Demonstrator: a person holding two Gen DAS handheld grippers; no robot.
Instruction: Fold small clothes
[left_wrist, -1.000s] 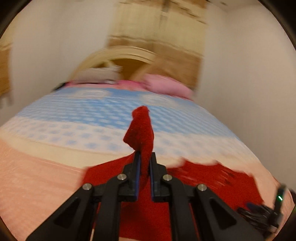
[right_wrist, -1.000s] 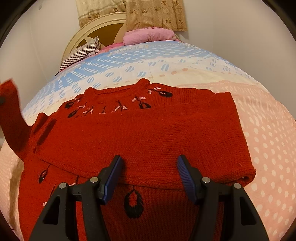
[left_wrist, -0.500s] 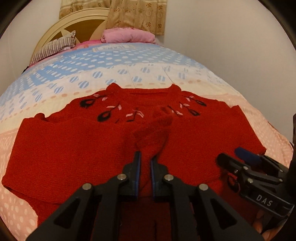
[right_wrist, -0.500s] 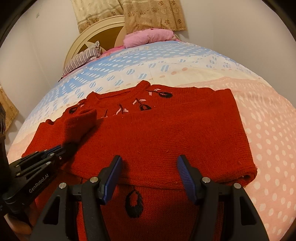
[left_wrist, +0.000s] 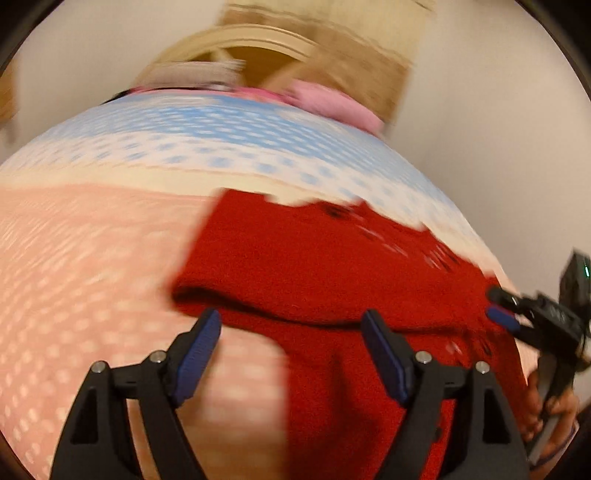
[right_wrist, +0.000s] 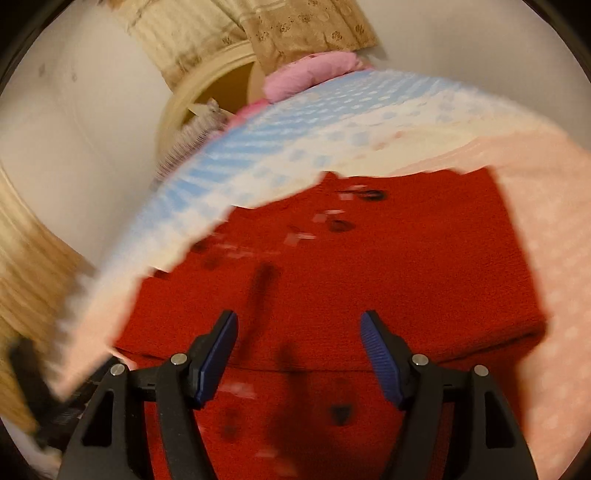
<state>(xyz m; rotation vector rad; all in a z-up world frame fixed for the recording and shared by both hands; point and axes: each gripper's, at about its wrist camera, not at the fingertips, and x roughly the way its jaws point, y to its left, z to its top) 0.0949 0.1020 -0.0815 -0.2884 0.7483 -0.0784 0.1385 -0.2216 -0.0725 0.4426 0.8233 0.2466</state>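
Observation:
A small red knit sweater (left_wrist: 332, 266) with dark and white embroidery near the neck lies on the bed, both sleeves folded in across the chest. It also shows in the right wrist view (right_wrist: 369, 277). My left gripper (left_wrist: 291, 343) is open and empty over the sweater's lower left edge. My right gripper (right_wrist: 299, 350) is open and empty above the sweater's lower middle; it also shows at the right edge of the left wrist view (left_wrist: 498, 306). Both views are motion-blurred.
The bed has a dotted cover, pink (left_wrist: 74, 277) near me, then white and blue (left_wrist: 221, 125) further off. A pink pillow (right_wrist: 310, 74) and a striped pillow (right_wrist: 188, 136) lie at the cream headboard (left_wrist: 251, 44). Walls stand on both sides.
My left gripper let go of the left sleeve, which now lies folded across the sweater, opened, and swung left and back. My right gripper stayed open and tilted.

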